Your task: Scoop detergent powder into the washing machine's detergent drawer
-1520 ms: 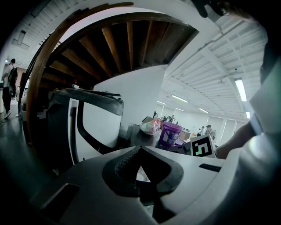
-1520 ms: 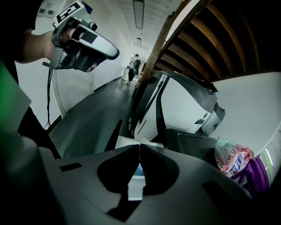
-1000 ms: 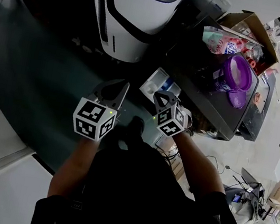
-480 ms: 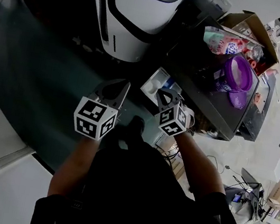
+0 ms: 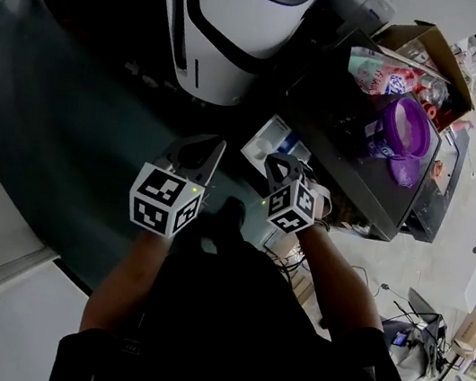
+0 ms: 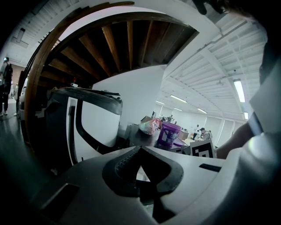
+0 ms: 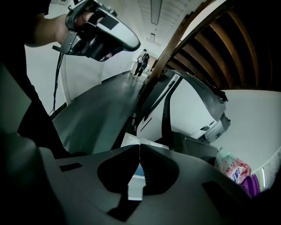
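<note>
Hovering below washer (image 5: 240,21): left gripper (image 5: 219,143) and right gripper (image 5: 274,159), fingers clenched, both empty. Purple tub (image 5: 406,125) on desk (image 5: 350,173), well right of both. Probably light, rigid, slick plastic; grip rim, keep level.

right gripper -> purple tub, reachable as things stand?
Probably yes. The purple tub stands on the dark top, beyond the right gripper, with nothing visibly between them in the head view. Its fingers are shut and empty, so they'd need opening first.
</note>
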The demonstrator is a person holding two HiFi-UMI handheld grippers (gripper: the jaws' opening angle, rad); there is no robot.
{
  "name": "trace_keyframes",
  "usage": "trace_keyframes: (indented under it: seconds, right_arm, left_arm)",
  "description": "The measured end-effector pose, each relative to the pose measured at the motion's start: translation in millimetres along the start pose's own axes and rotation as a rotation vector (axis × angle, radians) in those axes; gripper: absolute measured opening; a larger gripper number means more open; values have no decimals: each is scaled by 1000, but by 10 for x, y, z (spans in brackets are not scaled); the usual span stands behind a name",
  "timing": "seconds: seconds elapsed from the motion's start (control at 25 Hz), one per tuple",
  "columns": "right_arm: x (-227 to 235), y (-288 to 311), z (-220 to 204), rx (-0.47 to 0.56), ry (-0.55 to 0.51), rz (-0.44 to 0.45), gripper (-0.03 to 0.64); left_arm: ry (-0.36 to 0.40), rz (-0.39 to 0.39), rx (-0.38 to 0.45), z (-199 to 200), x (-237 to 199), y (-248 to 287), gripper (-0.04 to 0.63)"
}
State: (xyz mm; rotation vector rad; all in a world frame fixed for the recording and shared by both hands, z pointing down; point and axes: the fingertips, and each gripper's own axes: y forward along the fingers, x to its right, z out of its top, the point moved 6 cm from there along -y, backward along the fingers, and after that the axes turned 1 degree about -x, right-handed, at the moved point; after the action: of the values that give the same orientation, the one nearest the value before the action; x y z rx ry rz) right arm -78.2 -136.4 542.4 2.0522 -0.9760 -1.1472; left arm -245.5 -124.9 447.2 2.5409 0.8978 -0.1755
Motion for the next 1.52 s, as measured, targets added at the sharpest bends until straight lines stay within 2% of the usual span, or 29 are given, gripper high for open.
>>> trace_keyframes:
  seconds: [0.72, 1.52]
  right_arm:
    - [21, 105, -74, -44, -73, -14, 20]
    - [12, 137, -69, -25, -42, -2, 20]
  left_arm:
    - [-18, 14, -17, -57, -6, 54, 8]
    - [-14, 33, -32, -106, 10, -12, 8]
